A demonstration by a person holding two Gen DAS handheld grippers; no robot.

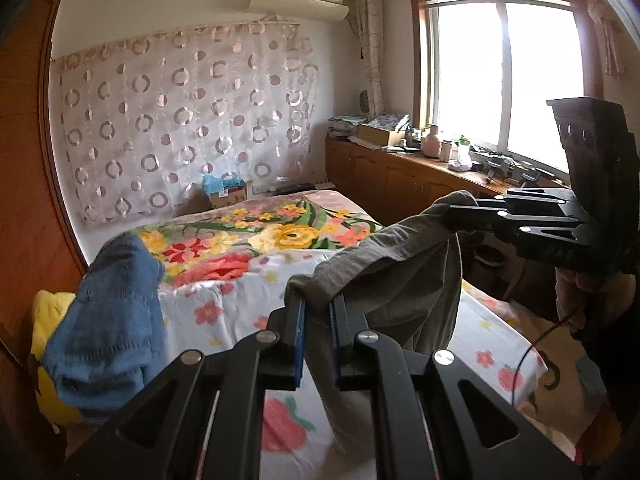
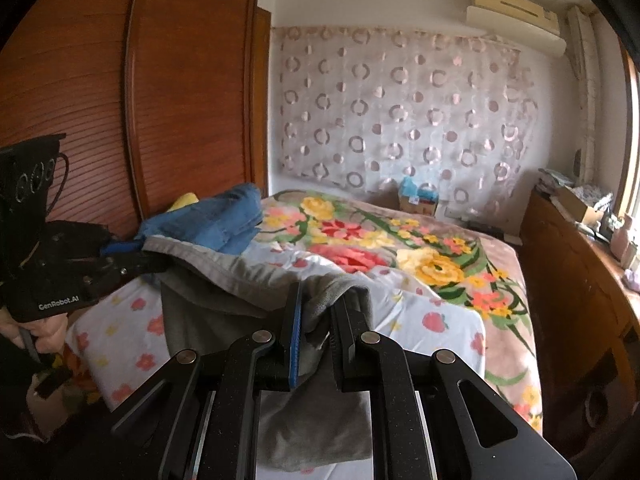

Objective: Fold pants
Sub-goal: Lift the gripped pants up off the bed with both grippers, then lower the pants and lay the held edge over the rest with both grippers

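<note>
Grey-olive pants hang in the air above the bed, stretched by the waistband between both grippers. My left gripper is shut on one end of the waistband. My right gripper shows at the right of the left wrist view, shut on the other end. In the right wrist view the pants drape down, my right gripper is shut on the fabric, and my left gripper holds the far corner at the left.
The bed carries a white flowered sheet and a floral blanket. Blue jeans lie on a yellow pillow at the left. A wooden wardrobe stands left, a low cabinet with clutter under the window.
</note>
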